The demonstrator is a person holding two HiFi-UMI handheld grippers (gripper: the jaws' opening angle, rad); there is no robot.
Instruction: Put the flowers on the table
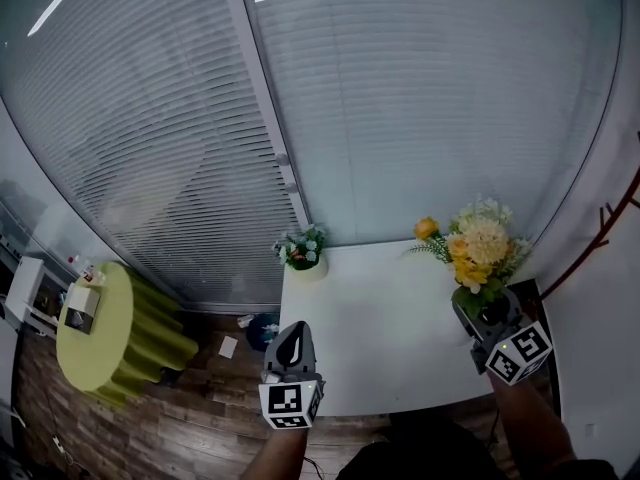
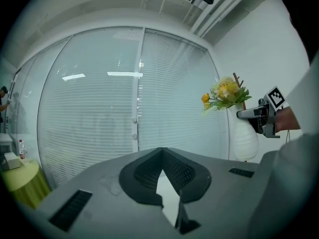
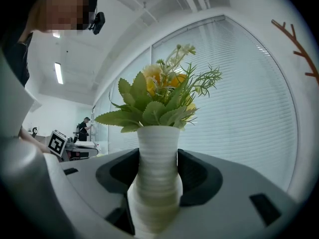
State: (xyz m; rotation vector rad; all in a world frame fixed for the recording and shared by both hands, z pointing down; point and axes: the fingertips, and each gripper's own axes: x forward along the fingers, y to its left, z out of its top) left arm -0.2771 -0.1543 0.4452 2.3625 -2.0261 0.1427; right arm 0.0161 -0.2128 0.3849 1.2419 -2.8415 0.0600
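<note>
A bunch of yellow and cream flowers [image 1: 480,248] with green leaves stands in a white ribbed vase [image 3: 157,183]. My right gripper [image 1: 492,320] is shut on the vase's neck and holds it upright over the right edge of the white table [image 1: 380,338]. In the right gripper view the flowers [image 3: 159,96] rise straight above the jaws, which press on both sides of the vase. The left gripper view shows the vase [image 2: 245,136] and right gripper [image 2: 254,114] at the right. My left gripper [image 1: 291,350] hovers at the table's front left, shut and holding nothing.
A small pot of white and green flowers [image 1: 302,251] sits on the table's far left corner. Window blinds run behind the table. A lime green round table [image 1: 95,328] stands on the wooden floor to the left. A red-brown branching rack [image 1: 600,238] is at the right wall.
</note>
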